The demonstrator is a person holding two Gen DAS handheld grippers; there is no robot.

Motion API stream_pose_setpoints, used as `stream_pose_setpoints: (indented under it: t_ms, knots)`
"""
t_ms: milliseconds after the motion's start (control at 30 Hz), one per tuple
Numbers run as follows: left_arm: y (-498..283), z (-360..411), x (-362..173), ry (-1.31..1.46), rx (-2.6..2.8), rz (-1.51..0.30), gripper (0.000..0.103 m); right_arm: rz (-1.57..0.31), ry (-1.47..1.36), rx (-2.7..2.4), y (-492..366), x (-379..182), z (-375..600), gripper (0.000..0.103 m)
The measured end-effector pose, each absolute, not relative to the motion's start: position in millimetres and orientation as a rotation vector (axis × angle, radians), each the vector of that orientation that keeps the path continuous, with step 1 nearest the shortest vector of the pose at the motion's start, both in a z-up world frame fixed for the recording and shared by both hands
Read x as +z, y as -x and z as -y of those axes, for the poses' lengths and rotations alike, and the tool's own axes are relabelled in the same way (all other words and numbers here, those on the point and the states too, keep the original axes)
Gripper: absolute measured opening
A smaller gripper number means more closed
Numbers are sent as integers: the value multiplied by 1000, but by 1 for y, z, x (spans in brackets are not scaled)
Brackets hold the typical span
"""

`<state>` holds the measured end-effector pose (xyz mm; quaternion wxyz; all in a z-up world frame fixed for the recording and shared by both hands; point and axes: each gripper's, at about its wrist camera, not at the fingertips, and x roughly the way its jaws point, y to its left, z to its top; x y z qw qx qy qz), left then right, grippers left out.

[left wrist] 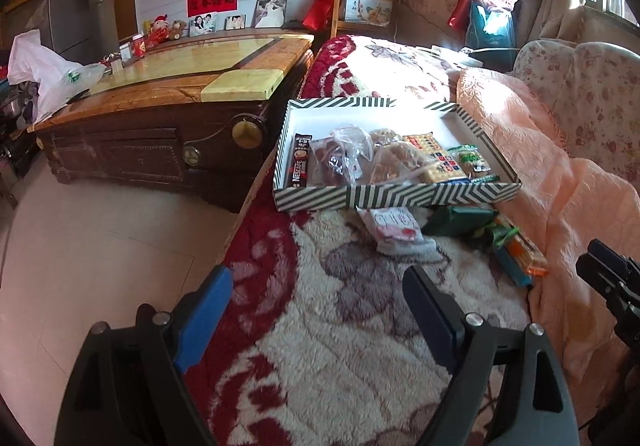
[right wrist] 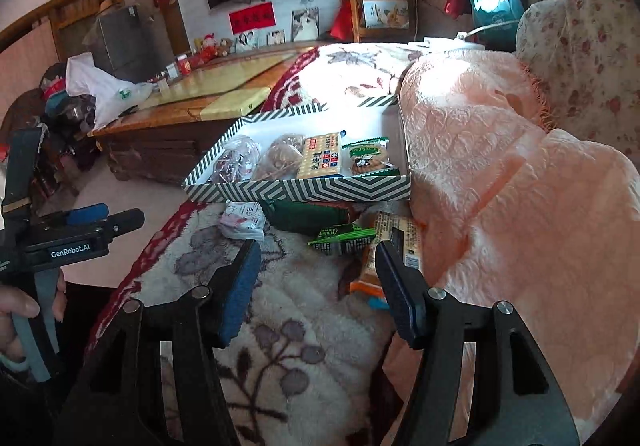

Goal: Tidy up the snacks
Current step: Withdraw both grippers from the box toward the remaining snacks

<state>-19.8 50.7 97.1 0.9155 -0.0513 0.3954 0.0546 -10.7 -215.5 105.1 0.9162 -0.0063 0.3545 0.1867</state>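
A shallow box with green-and-white zigzag walls (left wrist: 392, 194) (right wrist: 304, 190) lies on a red and cream fleece blanket. It holds a Nescafe stick (left wrist: 300, 161), clear bags of snacks (left wrist: 340, 157), a yellow cracker pack (left wrist: 436, 159) (right wrist: 322, 157) and a green biscuit pack (right wrist: 366, 157). In front of the box lie a white-pink packet (left wrist: 396, 230) (right wrist: 242, 221), a dark green packet (left wrist: 460, 219) (right wrist: 308, 215), a green wrapper (right wrist: 344, 238) and an orange pack (left wrist: 520, 252) (right wrist: 400, 234). My left gripper (left wrist: 318, 274) is open and empty over the blanket. My right gripper (right wrist: 317, 248) is open, with the orange pack just beyond its right finger.
A dark wooden table with a yellow stone top (left wrist: 180, 73) stands left of the blanket, with a white plastic bag (left wrist: 44, 69) at its far end. A peach quilt (right wrist: 500, 173) rises right of the box. Pale floor tiles (left wrist: 100, 246) lie to the left.
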Motion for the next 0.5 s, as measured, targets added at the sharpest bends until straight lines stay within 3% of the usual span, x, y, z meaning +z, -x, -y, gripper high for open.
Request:
stream_pose_setpoints:
  t_ms: [100, 500]
  knots:
    - [27, -48, 95, 98, 108, -818, 89, -715, 16, 370, 18, 95, 220, 66]
    - [34, -51, 86, 98, 121, -826, 89, -742, 61, 417, 14, 81, 205, 66]
